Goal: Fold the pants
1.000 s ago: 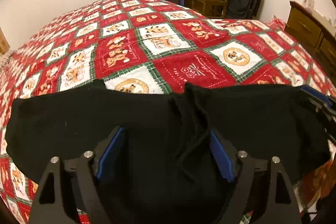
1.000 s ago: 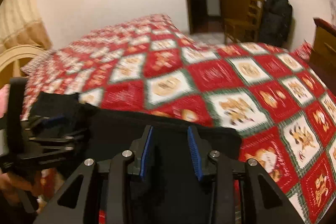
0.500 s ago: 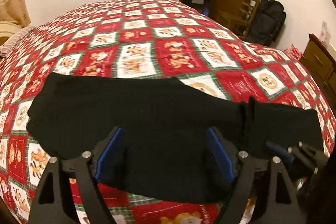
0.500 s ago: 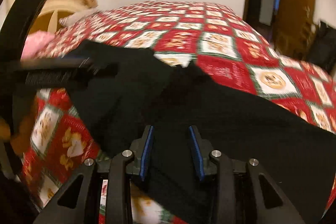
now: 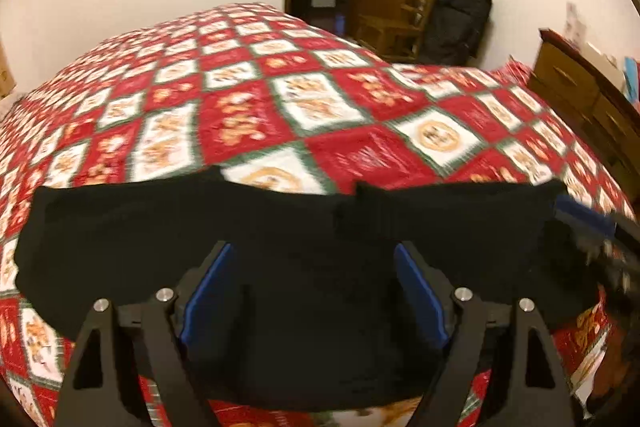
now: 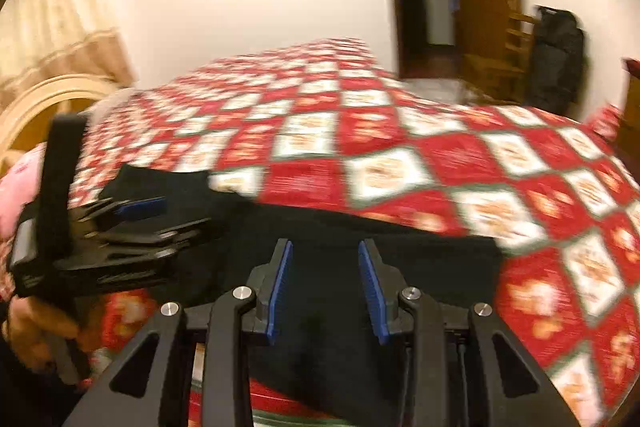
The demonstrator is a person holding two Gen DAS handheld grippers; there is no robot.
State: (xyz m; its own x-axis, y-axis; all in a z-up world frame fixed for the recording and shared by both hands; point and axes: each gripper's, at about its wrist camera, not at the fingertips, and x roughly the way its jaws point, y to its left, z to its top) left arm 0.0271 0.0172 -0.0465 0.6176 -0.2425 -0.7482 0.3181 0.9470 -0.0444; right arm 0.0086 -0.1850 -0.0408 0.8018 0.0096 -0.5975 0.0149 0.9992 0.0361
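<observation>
Lying across the near edge of the bed (image 5: 304, 115), the black pants (image 5: 280, 227) stretch from 9 o'clock to 3 o'clock over the red checked quilt. The left tool (image 5: 316, 291) hangs low over the middle of the cloth, its blue pads wide apart and holding nothing. The right tool (image 6: 325, 287) stands over the right part of the pants (image 6: 420, 267), fingers also apart, with cloth under them. At 9 o'clock of the right view the left tool (image 6: 132, 223) appears, blurred.
</observation>
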